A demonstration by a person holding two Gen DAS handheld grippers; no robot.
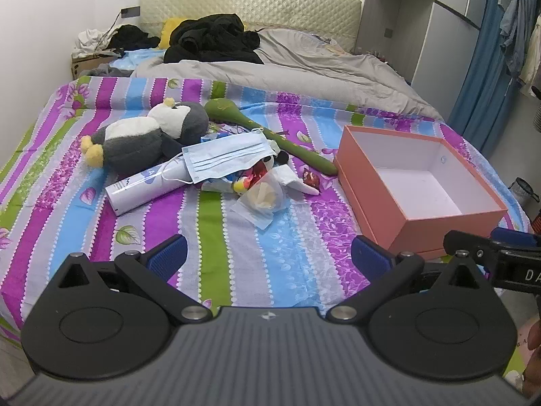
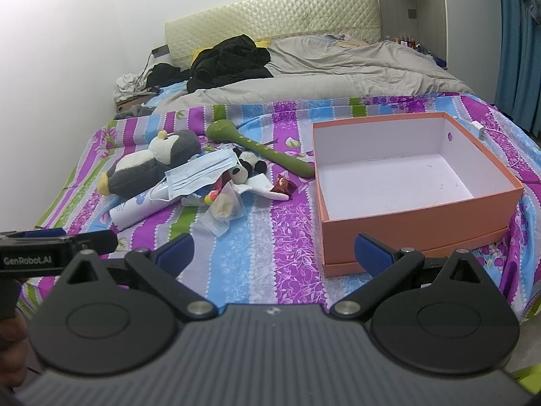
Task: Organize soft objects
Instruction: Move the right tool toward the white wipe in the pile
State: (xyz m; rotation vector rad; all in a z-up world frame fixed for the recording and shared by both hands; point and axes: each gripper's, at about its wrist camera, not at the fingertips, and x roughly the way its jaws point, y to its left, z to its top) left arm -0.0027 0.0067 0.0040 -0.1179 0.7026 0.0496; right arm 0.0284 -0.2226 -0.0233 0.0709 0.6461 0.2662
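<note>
A grey and white penguin plush point(image 1: 148, 135) point(image 2: 152, 165) lies on the striped bedsheet point(image 1: 236, 247) point(image 2: 257, 237). Beside it lie a blue face mask point(image 1: 230, 157) point(image 2: 199, 172), a small panda plush point(image 2: 245, 165), a green soft club point(image 1: 270, 135) point(image 2: 260, 147), a white tube point(image 1: 145, 186) point(image 2: 142, 206) and clear wrappers point(image 1: 263, 199) point(image 2: 223, 209). An open orange box point(image 1: 416, 182) point(image 2: 405, 182) stands empty at the right. My left gripper point(image 1: 267, 257) is open and empty near the bed's front edge. My right gripper point(image 2: 274, 253) is open and empty, next to the box.
A grey duvet point(image 1: 304, 64) point(image 2: 338, 67) and black clothes point(image 1: 213, 39) point(image 2: 230, 59) cover the far half of the bed. A padded headboard point(image 1: 250, 6), wardrobe point(image 1: 405, 17) and blue curtain point(image 1: 490, 50) stand behind. A white charger point(image 2: 478, 128) lies behind the box.
</note>
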